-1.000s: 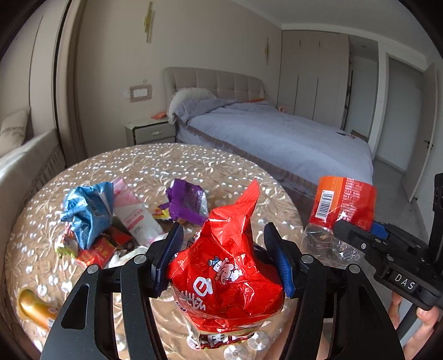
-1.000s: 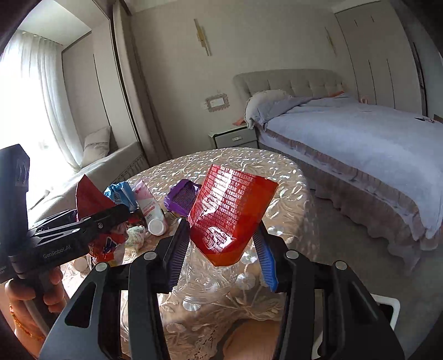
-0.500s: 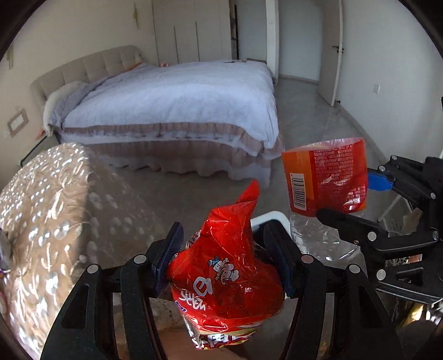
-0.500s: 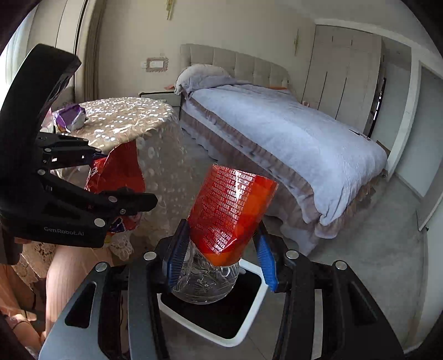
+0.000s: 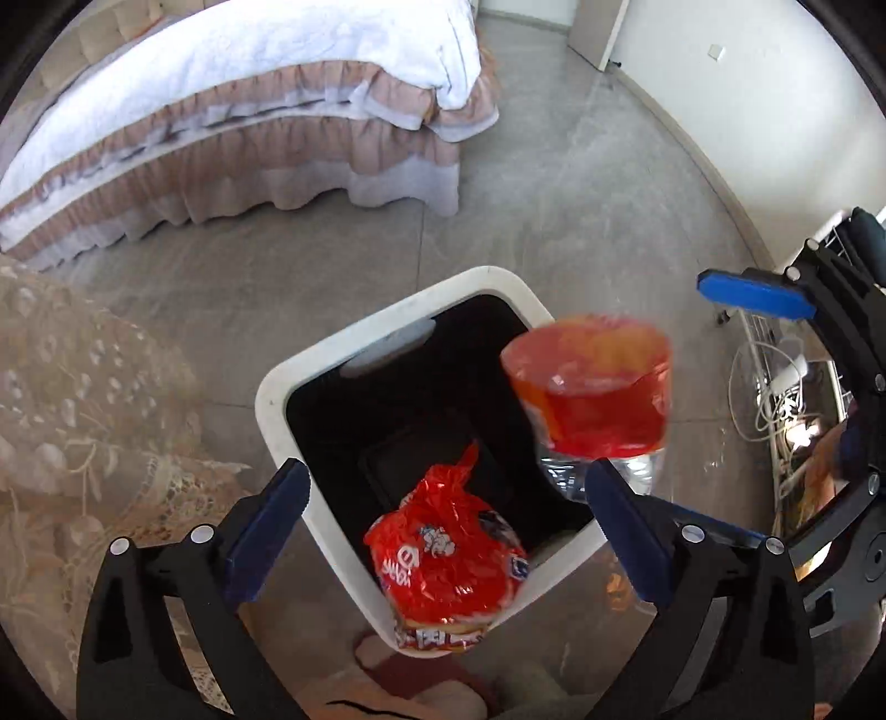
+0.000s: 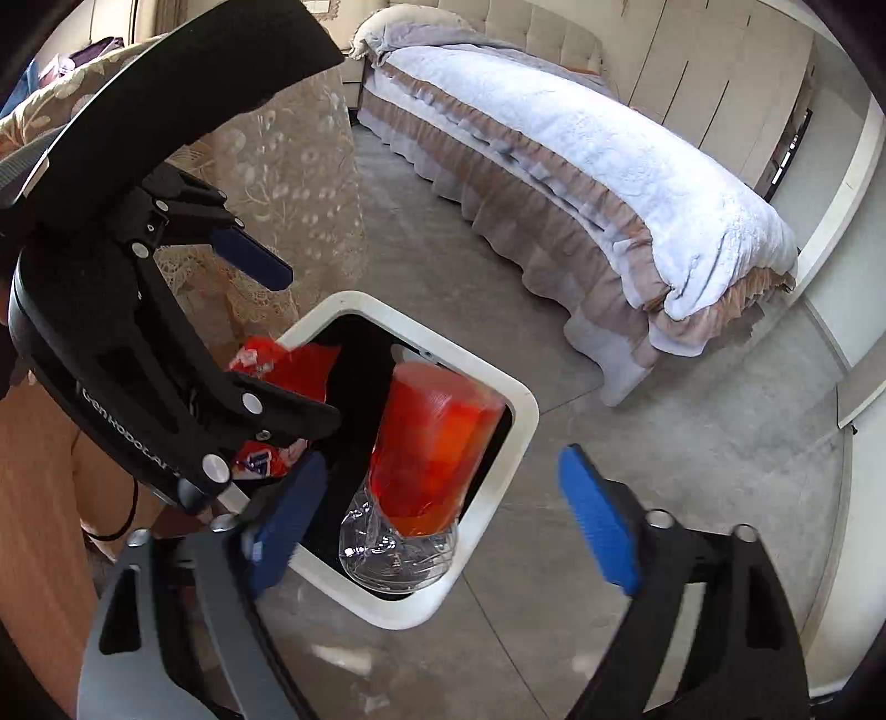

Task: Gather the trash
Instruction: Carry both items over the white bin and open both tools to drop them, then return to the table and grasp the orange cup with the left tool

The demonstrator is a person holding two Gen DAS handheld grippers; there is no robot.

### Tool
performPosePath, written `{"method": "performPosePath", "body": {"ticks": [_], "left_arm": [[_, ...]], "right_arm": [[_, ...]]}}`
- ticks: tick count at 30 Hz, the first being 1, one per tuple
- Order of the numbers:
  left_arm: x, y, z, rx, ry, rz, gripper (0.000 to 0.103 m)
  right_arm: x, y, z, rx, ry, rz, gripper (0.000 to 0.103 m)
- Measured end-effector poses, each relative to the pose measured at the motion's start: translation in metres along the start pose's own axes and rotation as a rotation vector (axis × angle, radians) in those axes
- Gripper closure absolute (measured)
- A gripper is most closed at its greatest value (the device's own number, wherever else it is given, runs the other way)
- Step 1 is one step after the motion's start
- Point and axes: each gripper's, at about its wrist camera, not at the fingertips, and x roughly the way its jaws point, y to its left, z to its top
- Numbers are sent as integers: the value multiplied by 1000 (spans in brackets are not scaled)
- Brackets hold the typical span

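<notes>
A: Trash first: red snack bag and crushed bottle with red label, both mid-drop over the white bin. Held in the tools a second ago above the tabletop, now free.

B: Tool state?

A: Left tool spread wide, nothing between the pads, jaws just been opening. Right tool same: wide apart, just been opening, bottle loose between the fingers and touching neither pad. Blur on the bottle, so likely falling.

B: Landing inside?

A: Snack bag over the near rim, partly inside the opening, lower edge overlapping the rim; could catch there. Bottle over the far-right part of the opening in the left view, squarely over the black interior in the right view. Probably in. Two pieces as good as binned; more wrappers barely visible up on the tabletop, so task not finished.

B: Edges, room?

A: Near: a knee or leg just below the bin, close. Lace tablecloth hanging just beside the bin's left side, snag risk on the way back up. Beyond the bin, bare grey floor, open. Farther, the bed with ruffled skirt, well apart. Cables and a wire rack off to the right, near the right tool's side. Clearest exit straight up.
</notes>
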Motion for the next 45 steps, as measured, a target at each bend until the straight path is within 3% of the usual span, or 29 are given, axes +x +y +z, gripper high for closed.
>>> {"method": "performPosePath", "body": {"ticks": [7,16,24,32,35,40,45], "left_arm": [[3,-6,3,11,-24,2,5],[-33,-12,3,20,-100,32,5],[-95,-13,-2,1,-233,67,5],[-159,-4,-19,-104,-356,204,5],[-188,2,-33,-153,-405,314,5],[-232,15,-61,-252,-475,425,5],[-270,34,-94,-362,-522,506,5]], "right_arm": [[4,-9,-9,4,40,-3,5],[-17,-13,2,23,-33,-15,5],[-57,-10,26,33,-140,-27,5],[-106,1,55,42,-269,-30,5],[-123,8,68,56,-307,-36,5],[-147,23,90,91,-383,43,5],[-165,50,118,83,-443,70,5]]}}
